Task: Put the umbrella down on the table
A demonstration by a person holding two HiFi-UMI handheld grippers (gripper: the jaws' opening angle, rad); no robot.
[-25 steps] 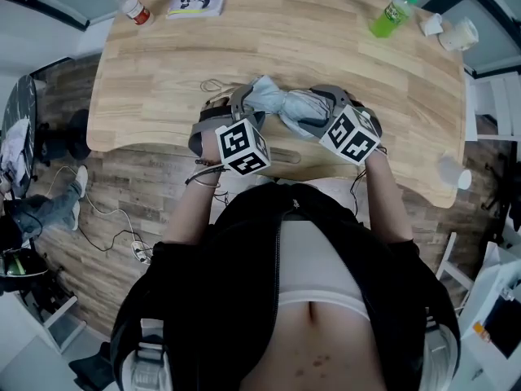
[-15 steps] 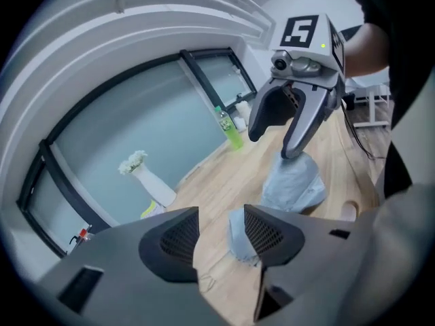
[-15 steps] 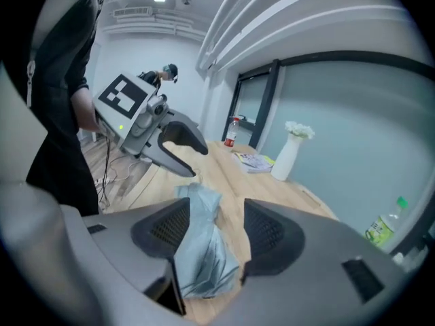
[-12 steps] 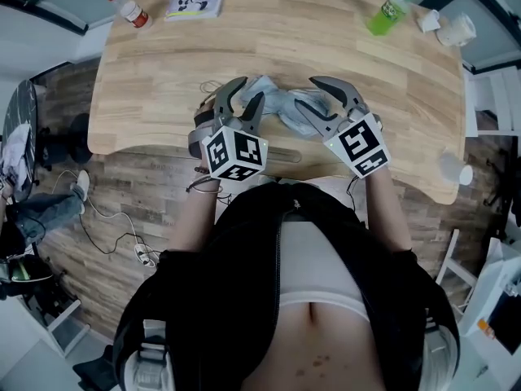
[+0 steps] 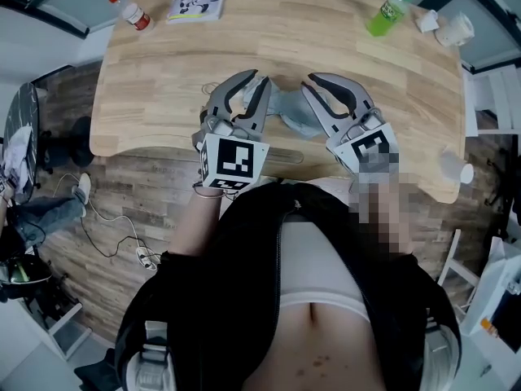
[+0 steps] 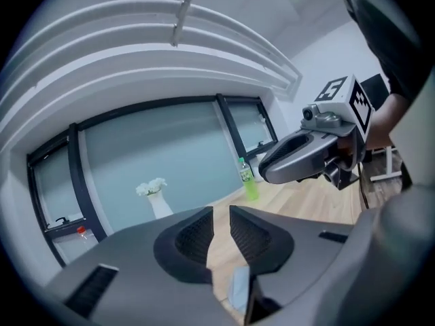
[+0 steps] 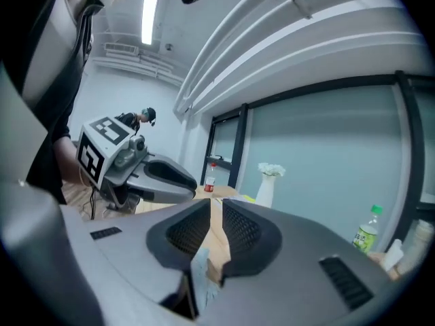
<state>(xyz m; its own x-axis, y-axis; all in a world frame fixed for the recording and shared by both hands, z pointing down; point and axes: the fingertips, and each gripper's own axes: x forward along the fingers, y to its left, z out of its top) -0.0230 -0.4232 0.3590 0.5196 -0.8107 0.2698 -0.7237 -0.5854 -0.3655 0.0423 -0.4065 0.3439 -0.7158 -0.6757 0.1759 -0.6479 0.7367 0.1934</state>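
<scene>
Aloft — left gripper (image 5: 254, 80), right gripper (image 5: 312, 82), level; fingers (image 6: 253, 235) just closing, empty

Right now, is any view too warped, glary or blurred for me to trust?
Head view: sharp, evenly lit, but fisheye bows the edges of the light wooden table. Left gripper view: dark round vignette, curved dark window frames, green plastic bottle in focus. Right gripper view: same warp, bright ceiling strip light blown out at top.
</scene>
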